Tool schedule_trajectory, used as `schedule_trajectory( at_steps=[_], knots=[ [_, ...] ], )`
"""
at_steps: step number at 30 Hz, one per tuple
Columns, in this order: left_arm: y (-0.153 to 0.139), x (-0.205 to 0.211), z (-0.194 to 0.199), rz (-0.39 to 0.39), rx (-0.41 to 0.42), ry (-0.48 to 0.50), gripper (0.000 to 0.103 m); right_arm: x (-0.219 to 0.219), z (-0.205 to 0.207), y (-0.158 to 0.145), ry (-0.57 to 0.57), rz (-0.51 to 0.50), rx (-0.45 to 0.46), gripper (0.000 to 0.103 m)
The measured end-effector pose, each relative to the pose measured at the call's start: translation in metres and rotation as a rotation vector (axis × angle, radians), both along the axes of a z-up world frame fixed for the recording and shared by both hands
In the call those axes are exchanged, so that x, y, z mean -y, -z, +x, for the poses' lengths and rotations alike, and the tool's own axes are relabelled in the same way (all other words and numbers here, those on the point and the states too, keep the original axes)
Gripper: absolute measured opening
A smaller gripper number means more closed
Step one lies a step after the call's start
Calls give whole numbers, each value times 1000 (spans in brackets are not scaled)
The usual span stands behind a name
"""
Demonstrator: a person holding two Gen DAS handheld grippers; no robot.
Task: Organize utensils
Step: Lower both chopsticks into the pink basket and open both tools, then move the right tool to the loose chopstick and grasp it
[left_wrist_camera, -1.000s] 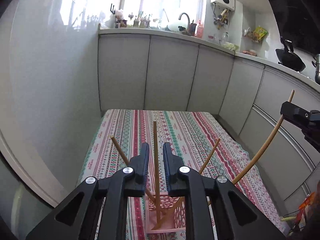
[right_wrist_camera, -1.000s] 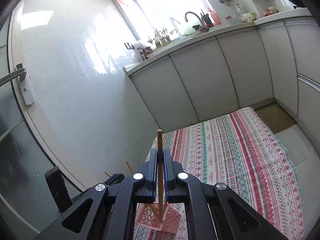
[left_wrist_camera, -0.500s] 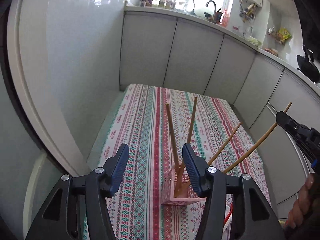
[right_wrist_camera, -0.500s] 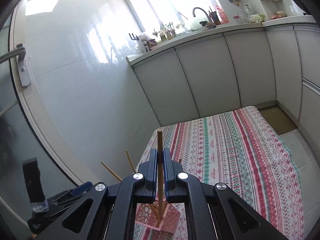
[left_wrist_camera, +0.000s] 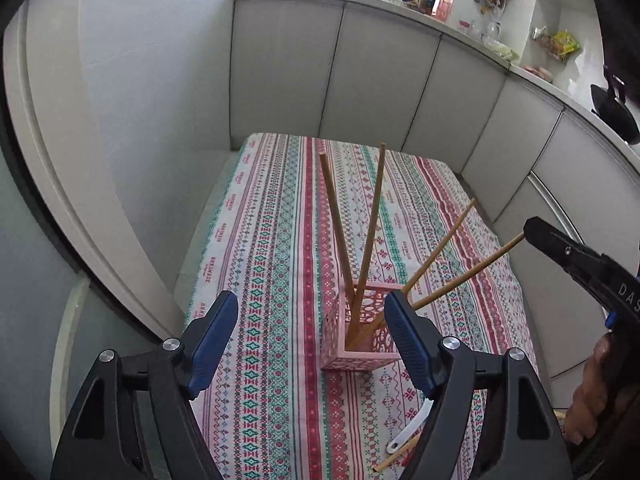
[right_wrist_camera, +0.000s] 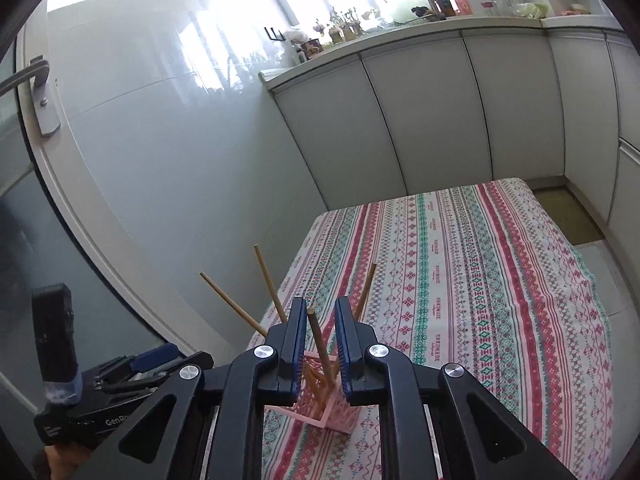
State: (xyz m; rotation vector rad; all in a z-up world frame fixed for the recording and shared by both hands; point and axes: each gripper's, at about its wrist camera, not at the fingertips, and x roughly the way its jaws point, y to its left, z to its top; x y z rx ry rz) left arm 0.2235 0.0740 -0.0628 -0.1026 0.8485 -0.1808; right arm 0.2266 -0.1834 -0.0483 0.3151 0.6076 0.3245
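Four chopsticks lean in the pink holder (left_wrist_camera: 362,346) as both grippers let go.

The left gripper (left_wrist_camera: 312,340) is spread wide around nothing, its jaws having just been opening; the holder sits on the striped tablecloth (left_wrist_camera: 280,240) just ahead, toward its one-o'clock finger. The right gripper (right_wrist_camera: 320,344) has just been easing apart, its chopstick (right_wrist_camera: 320,344) loose in the gap, tip down in the holder. From the left wrist the cloth lies open from ten to twelve o'clock, edged by a grey wall at nine and cabinets (left_wrist_camera: 384,80) at twelve. A white spoon (left_wrist_camera: 408,432) lies at five o'clock. Readable writing: "DAS" on the right gripper's body, "GenRo" on the left one.
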Motion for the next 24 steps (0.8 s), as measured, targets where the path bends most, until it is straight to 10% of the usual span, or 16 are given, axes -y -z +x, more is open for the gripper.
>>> schedule_trajectory(
  at_steps=[24],
  knots=[
    [37, 97, -65, 64, -203, 388, 79, 166, -73, 81, 230, -28, -554, 17]
  ],
)
